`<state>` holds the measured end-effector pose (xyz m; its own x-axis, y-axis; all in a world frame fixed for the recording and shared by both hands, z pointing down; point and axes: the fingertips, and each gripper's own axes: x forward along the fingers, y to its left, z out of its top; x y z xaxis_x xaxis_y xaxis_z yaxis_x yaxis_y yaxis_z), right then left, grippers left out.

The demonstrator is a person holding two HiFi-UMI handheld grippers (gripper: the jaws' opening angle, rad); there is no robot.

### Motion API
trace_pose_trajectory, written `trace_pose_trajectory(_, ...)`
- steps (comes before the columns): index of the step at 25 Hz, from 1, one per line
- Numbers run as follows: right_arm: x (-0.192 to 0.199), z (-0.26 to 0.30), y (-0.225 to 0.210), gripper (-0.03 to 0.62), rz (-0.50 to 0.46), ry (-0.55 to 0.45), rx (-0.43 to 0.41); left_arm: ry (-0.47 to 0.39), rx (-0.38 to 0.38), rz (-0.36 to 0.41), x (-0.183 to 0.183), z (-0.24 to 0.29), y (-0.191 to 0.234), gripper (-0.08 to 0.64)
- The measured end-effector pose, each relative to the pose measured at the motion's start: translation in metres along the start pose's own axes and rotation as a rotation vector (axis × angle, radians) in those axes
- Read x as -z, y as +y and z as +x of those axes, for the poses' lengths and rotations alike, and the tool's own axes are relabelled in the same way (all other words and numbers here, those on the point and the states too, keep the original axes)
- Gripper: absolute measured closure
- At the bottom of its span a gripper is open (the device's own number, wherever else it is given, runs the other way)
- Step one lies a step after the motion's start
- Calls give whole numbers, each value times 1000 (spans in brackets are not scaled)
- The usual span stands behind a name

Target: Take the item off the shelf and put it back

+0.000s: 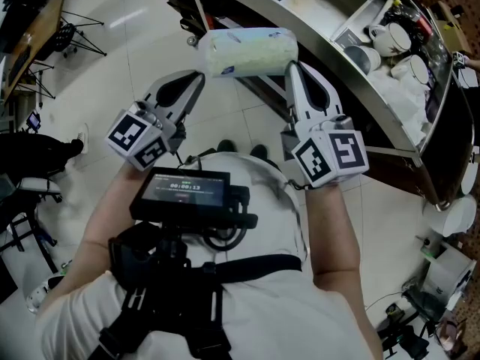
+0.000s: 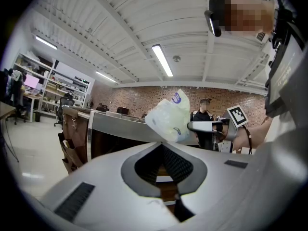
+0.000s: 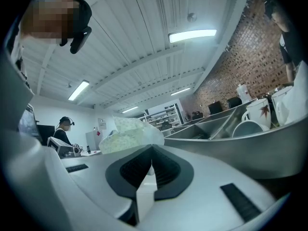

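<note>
Both forearms reach forward side by side, left tongs (image 1: 199, 76) and right tongs (image 1: 291, 67) roughly level, jaws pressed together.

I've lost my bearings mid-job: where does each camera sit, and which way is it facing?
Head view: on the person's head, facing steeply down at floor and shelf; shows forearms, harness, left gripper, right gripper, packet between their tips.
Left gripper view: on the left gripper, facing level along its shut jaws across the room; shows the right gripper.
Right gripper view: on the right gripper, facing along its shut jaws beside the shelf's cups.
Shared: the packet shows in all three; both gripper views catch the person's head above.
</note>
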<state>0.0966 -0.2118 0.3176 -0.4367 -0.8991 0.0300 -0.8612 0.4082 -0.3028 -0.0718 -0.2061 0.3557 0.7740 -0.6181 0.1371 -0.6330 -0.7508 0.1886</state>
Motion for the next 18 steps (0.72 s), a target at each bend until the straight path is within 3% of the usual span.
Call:
trace_pose_trajectory(8, 5, 10, -6, 581, 14, 18, -3, 14, -12, -11, 0, 7, 9, 554)
trace_pose_trajectory(18, 53, 25, -19, 581, 36, 120, 16, 89, -26, -43, 32, 15, 27, 554)
